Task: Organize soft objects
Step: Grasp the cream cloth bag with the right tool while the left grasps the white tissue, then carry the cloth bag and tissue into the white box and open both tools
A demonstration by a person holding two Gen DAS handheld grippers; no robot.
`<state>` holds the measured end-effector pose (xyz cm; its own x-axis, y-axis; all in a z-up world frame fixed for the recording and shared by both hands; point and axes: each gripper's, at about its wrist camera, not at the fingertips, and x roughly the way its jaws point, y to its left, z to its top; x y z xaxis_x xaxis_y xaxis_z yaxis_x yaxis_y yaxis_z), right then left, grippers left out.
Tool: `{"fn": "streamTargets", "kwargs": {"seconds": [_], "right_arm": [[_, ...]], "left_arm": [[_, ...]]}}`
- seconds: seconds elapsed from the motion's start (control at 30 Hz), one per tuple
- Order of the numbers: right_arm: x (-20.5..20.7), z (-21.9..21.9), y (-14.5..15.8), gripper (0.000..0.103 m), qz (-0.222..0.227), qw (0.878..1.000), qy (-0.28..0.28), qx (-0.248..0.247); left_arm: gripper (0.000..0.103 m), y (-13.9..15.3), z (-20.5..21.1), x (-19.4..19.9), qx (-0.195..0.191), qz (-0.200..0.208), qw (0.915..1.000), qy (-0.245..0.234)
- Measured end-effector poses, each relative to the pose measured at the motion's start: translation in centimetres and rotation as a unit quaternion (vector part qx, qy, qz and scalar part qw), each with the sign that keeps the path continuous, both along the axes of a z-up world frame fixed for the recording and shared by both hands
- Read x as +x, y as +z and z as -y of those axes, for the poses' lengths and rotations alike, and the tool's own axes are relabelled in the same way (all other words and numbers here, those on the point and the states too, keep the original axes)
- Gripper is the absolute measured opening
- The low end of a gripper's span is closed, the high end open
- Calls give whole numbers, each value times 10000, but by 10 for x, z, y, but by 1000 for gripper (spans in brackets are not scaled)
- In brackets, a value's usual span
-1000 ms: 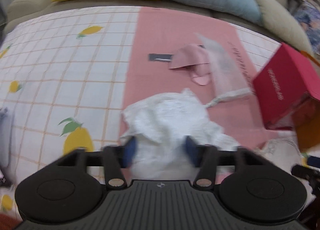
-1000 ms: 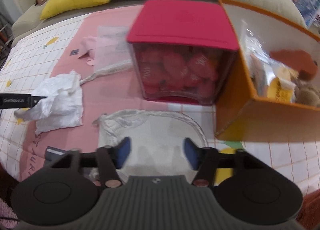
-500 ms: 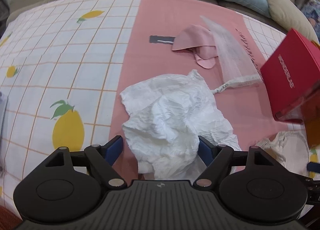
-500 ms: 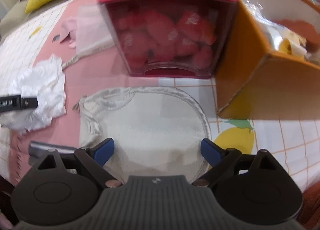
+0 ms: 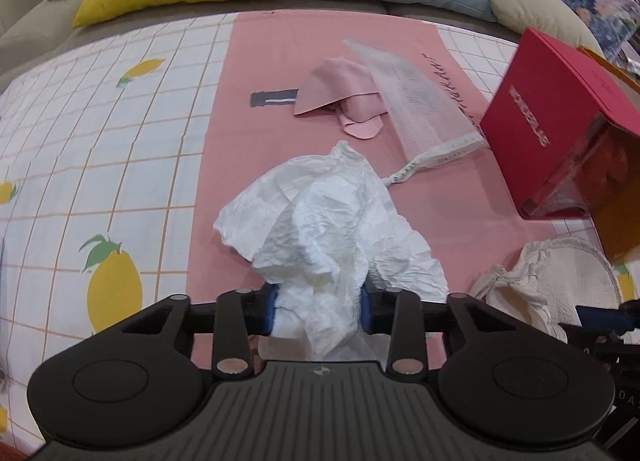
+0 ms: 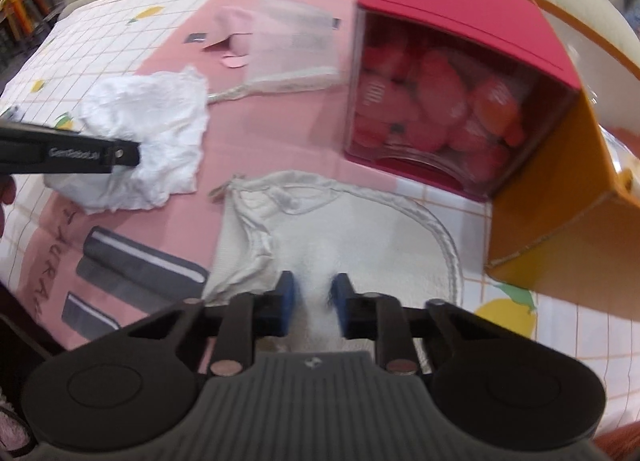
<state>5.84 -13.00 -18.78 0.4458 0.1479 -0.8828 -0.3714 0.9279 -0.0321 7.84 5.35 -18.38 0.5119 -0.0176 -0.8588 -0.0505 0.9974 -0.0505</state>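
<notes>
Two grips I've just begun: left gripper (image 5: 318, 309) closing on white cloth (image 5: 332, 221) at lower centre, right gripper (image 6: 313, 303) closing on cream bag (image 6: 332, 229), both ready to lift.

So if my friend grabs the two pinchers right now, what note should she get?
Left gripper: jaws closing, blue pads pressing the crumpled white crinkly cloth, which lies on the pink mat.
Right gripper: jaws closing on a fold of the cream drawstring pouch, lying in front of the red-lidded clear box.
Still loose on the mat: the small pink cloth and the white mesh bag.
Done: nothing looks put away yet.
Left: lift both pieces, perhaps to the orange cardboard box, then the other two.
</notes>
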Motion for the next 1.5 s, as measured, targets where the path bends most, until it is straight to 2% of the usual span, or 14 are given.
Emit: {"fn": "streamTargets", "kwargs": {"seconds": [0.1,0.23,0.4,0.6,0.9,1.2,1.5], "right_arm": [[0,1,1,6,19,9999,17,101],[-1,10,10,4,110,9993,-119,339],[-3,14,26,4,260,9975,-200,629],[-7,18,49,4,503,9948,-241,857],[-17,30,91,4,915,9870,-216,1304],[-17,77,138,4,1496,9729,-700,1620],[-1,152,169,4,2110,9604,-1330,1239]], "left_arm": [[28,1,5,-1,59,20,9999,-92],[21,4,1,-6,-79,8,10000,-47],[20,18,-2,-17,-209,103,9997,-34],[20,55,-2,-34,-507,433,9978,33],[20,106,12,-54,-656,890,9938,-91],[20,151,51,-37,-908,1412,9834,-692],[20,179,126,0,-1098,1778,9640,-1645]]}}
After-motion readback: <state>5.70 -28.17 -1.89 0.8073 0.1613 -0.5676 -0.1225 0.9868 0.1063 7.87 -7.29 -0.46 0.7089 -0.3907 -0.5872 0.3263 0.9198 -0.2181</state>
